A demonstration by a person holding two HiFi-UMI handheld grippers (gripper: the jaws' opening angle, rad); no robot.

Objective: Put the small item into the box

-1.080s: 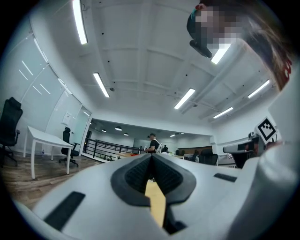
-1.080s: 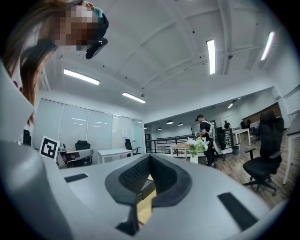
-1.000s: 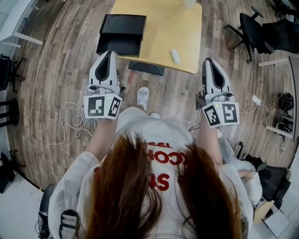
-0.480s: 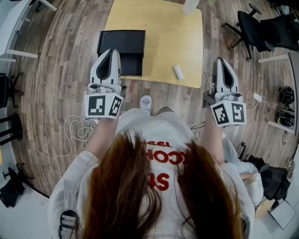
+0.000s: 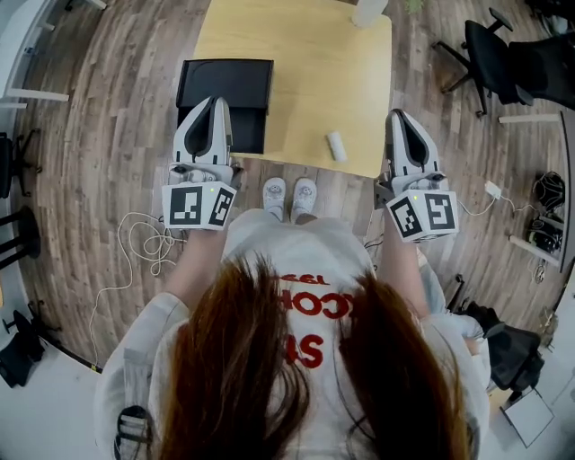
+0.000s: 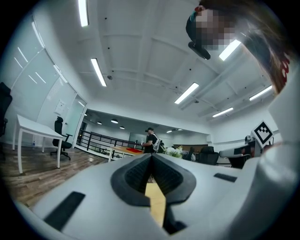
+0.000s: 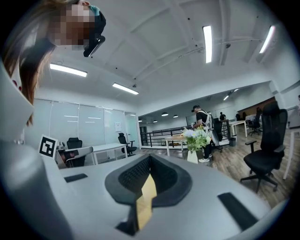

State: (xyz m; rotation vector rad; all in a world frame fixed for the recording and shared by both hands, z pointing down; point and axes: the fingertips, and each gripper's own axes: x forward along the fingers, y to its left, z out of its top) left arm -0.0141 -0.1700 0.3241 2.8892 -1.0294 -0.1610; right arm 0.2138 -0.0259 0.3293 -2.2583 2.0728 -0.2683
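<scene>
In the head view a small white cylindrical item (image 5: 335,145) lies near the front right edge of the yellow table (image 5: 314,63). An open black box (image 5: 225,90) sits at the table's left front corner. My left gripper (image 5: 214,102) hovers over the box's near edge, shut and empty. My right gripper (image 5: 400,115) is held just off the table's right front corner, to the right of the item, also shut and empty. In both gripper views the left gripper (image 6: 151,158) and right gripper (image 7: 149,159) point level across the room, and neither box nor item shows.
Black office chairs (image 5: 490,54) stand to the right of the table. A white cable (image 5: 144,243) loops on the wooden floor at left. A white vase (image 5: 368,11) stands at the table's far edge. My shoes (image 5: 289,193) are at the table's front.
The right gripper has swung out to the right and come back in toward the table's corner. Both shoes now stand together at the table's front. The left gripper has barely moved.
</scene>
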